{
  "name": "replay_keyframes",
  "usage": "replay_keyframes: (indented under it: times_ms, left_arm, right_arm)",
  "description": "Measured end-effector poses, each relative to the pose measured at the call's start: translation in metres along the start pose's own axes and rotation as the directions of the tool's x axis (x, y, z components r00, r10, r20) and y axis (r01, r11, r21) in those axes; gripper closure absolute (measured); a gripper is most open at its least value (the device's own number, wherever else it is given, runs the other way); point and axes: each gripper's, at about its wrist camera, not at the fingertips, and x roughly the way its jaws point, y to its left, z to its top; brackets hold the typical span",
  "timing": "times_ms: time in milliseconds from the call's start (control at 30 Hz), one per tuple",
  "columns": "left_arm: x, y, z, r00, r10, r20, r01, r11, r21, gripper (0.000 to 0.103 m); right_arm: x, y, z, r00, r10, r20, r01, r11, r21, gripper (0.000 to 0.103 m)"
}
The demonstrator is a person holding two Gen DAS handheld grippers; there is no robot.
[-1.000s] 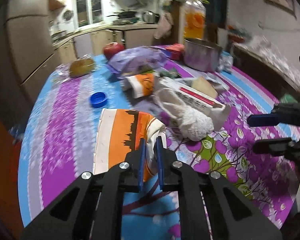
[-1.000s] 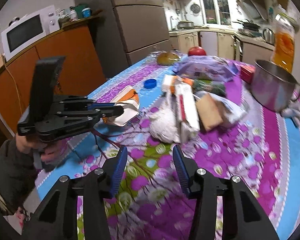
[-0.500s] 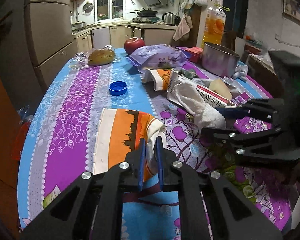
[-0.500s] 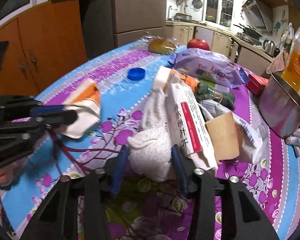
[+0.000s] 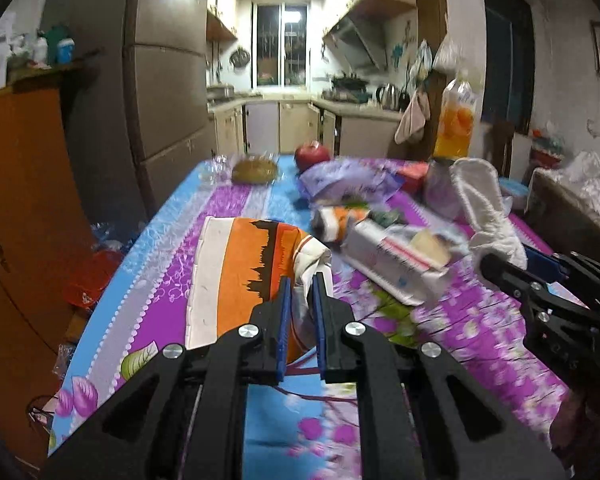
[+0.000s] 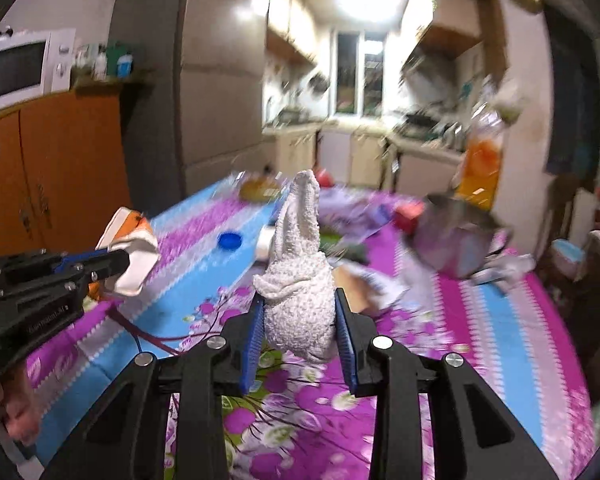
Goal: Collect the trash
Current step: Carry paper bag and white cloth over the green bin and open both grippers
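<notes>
My left gripper (image 5: 299, 296) is shut on the edge of an orange-and-white paper bag (image 5: 240, 276) and holds it lifted above the table; the bag also shows at the left of the right wrist view (image 6: 134, 248). My right gripper (image 6: 298, 324) is shut on a white crumpled cloth (image 6: 300, 280) and holds it raised off the table. The cloth also shows at the right of the left wrist view (image 5: 484, 212), sticking up from the right gripper (image 5: 500, 268).
On the flowered tablecloth (image 5: 460, 328) lie a white carton (image 5: 396, 264), a purple bag (image 5: 348, 180), an apple (image 5: 312, 154), a wrapped bun (image 5: 254, 170), a blue cap (image 6: 229, 240), a steel pot (image 6: 454, 236) and a juice bottle (image 5: 456, 120). Orange cabinets (image 6: 60, 168) stand left.
My right gripper has closed on the white cloth and lifted it off the table. My left gripper has raised the orange bag; both views have tilted upward.
</notes>
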Motion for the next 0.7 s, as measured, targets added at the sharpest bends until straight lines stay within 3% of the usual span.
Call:
replay_keyframes:
  times_ms: [167, 700]
  left_arm:
    - [-0.033, -0.023, 0.001, 0.998, -0.032, 0.053, 0.033, 0.999, -0.004, 0.094]
    - [-0.07, -0.115, 0.002, 0.982, -0.169, 0.084, 0.163, 0.984, 0.077, 0.094]
  right_arm:
    - [-0.05, -0.013, -0.002, 0.996, -0.062, 0.068, 0.06, 0.998, 0.021, 0.069]
    - [-0.151, -0.078, -0.026, 0.974, -0.206, 0.095, 0.194, 0.973, 0.124, 0.069]
